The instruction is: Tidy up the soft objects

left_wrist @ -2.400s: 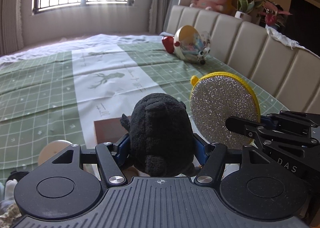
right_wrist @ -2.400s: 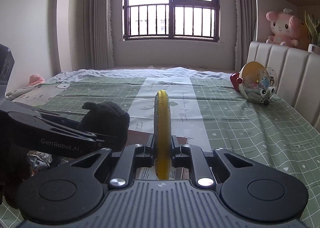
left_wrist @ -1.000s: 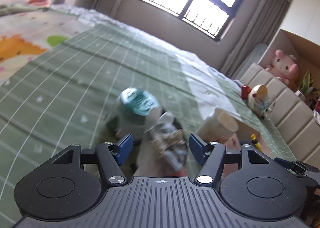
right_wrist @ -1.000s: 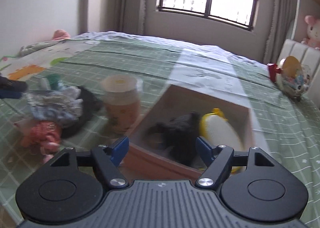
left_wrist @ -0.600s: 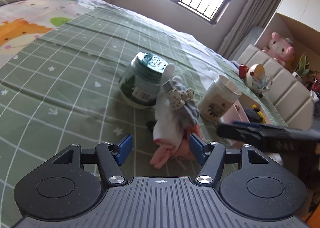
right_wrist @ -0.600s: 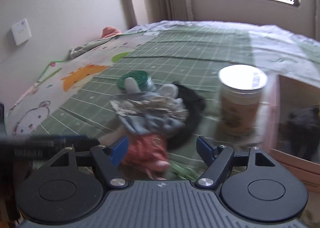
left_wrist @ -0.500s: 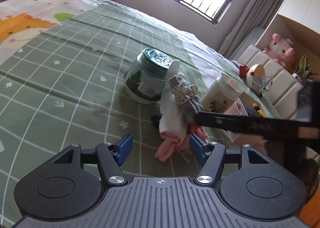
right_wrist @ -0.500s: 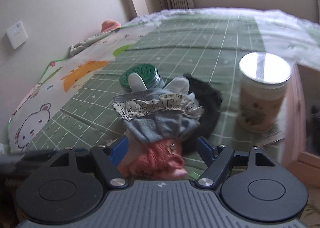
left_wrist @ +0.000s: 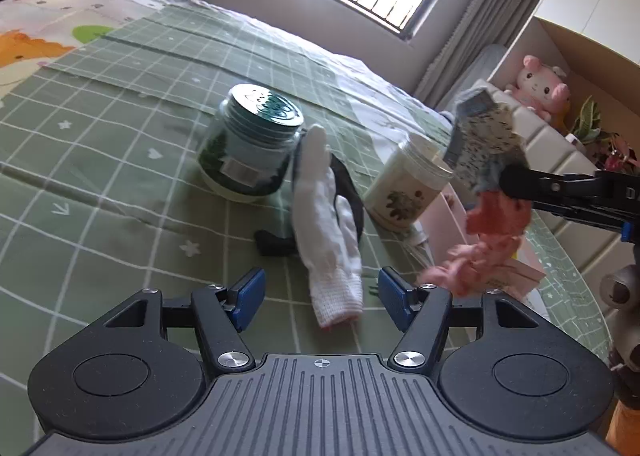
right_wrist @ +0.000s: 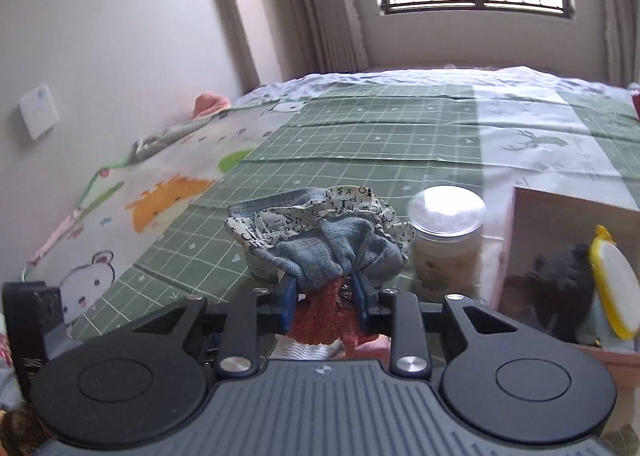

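My right gripper (right_wrist: 326, 298) is shut on a soft doll with a blue knitted top, a letter-print frill and a pink-red body (right_wrist: 320, 240). It holds the doll above the bed; the doll also shows in the left wrist view (left_wrist: 486, 160), hanging to the right. My left gripper (left_wrist: 320, 292) is open and empty, low over the bed. A white glove (left_wrist: 324, 208) lies just ahead of it on a black cloth (left_wrist: 352, 200). The pink box (right_wrist: 560, 252) holds a black plush (right_wrist: 560, 276) and a yellow-rimmed sponge (right_wrist: 614, 288).
A glass jar with a green lid (left_wrist: 252, 144) stands behind the glove. A cream jar with a clear lid (left_wrist: 408, 188) stands beside the box (right_wrist: 446, 240). A padded headboard (left_wrist: 568, 160) and a pink plush (left_wrist: 540, 84) are at the right.
My right gripper has closed on the doll and lifted it off the pile toward the box. The white glove and black cloth now lie uncovered before my left gripper.
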A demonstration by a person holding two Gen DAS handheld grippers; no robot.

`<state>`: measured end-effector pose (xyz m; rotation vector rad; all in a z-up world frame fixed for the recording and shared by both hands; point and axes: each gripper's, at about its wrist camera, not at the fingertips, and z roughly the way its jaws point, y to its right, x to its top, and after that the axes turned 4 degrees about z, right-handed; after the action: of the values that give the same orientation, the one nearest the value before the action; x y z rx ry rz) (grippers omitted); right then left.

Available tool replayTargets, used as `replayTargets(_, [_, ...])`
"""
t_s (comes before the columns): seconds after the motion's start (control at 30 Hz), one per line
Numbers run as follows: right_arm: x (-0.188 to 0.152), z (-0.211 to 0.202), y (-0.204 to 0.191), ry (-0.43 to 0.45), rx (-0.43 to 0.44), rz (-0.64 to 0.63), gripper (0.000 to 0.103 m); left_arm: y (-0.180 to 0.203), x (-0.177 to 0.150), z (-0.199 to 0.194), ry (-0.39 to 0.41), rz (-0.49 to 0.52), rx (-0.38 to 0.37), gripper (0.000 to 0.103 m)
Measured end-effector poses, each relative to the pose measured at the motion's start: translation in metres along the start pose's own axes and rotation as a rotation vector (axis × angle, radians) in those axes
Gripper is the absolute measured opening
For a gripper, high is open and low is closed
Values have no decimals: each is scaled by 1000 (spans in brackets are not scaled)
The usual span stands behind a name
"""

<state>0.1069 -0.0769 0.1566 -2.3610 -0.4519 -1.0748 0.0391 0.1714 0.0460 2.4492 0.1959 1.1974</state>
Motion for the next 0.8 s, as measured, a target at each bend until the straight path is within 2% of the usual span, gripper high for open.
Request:
replayTargets(0.1, [-6, -12, 15, 8, -21, 20, 28, 19, 0, 4, -1, 69, -48, 68])
replayTargets(0.3, [-22, -15, 34, -21, -10, 92, 28, 86, -13, 12, -50, 324, -221, 68])
replayTargets(0.37, [-26, -11, 38, -45, -1, 120, 28, 109, -21, 22, -60, 404, -224, 68])
replayTargets(0.5, [-33, -9, 39, -81, 41, 164, 28, 141, -32, 48, -15, 508, -144, 68])
replayTargets(0.6, [-36, -13, 37, -75, 57, 170, 28, 146, -32, 65, -38, 499, -202, 66])
replayTargets(0.63, [-35, -16, 38, -68, 55, 167, 28, 146, -32, 69, -60, 481, -229, 49])
replayTargets(0.67, [-35, -18, 38, -56, 45, 163, 28, 144, -32, 71, -83, 456, -252, 18])
replayTargets(0.73, [-34, -23, 41, -28, 17, 154, 28, 139, -33, 69, -108, 419, -270, 20])
replayTargets(0.8, [-33, -24, 49, -17, 3, 172, 28, 130, -35, 64, -126, 405, -245, 20])
